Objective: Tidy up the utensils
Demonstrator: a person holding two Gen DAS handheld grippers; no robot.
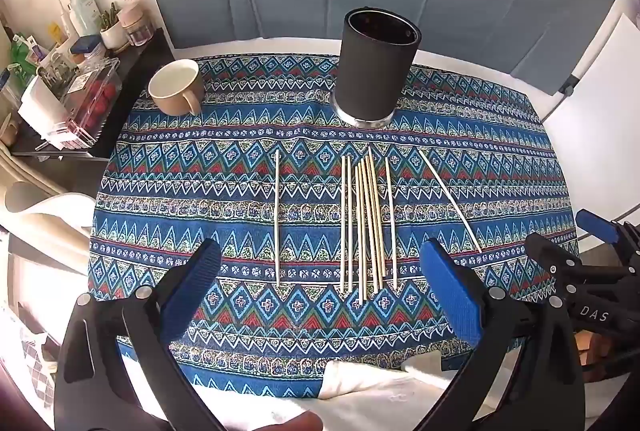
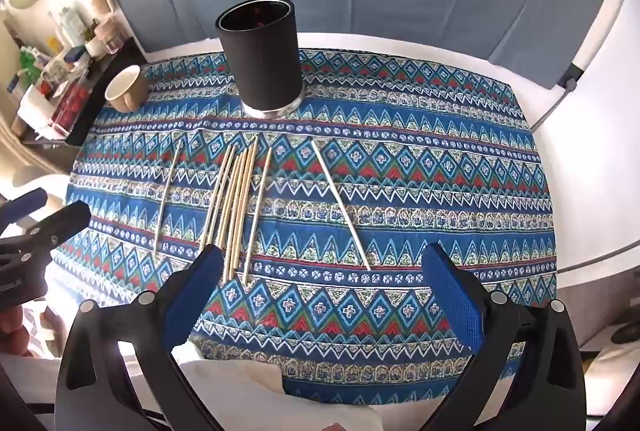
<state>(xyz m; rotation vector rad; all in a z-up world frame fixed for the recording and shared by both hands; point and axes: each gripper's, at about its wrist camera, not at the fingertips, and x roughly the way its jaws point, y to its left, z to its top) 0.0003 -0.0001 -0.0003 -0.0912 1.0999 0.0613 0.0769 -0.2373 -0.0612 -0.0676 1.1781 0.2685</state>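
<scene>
Left gripper (image 1: 320,295) and right gripper (image 2: 320,301) both spread wide, empty — hovering over patterned cloth (image 1: 200,215). Chopsticks (image 1: 366,223) lie loose on it, near the black holder (image 1: 376,67). Right gripper body reads "DAS".

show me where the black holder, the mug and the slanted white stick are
black holder (image 1: 370,71), left wrist view, its side wall
mug (image 1: 174,87), left wrist view, its rim
slanted white stick (image 2: 340,205), right wrist view, its middle
</scene>
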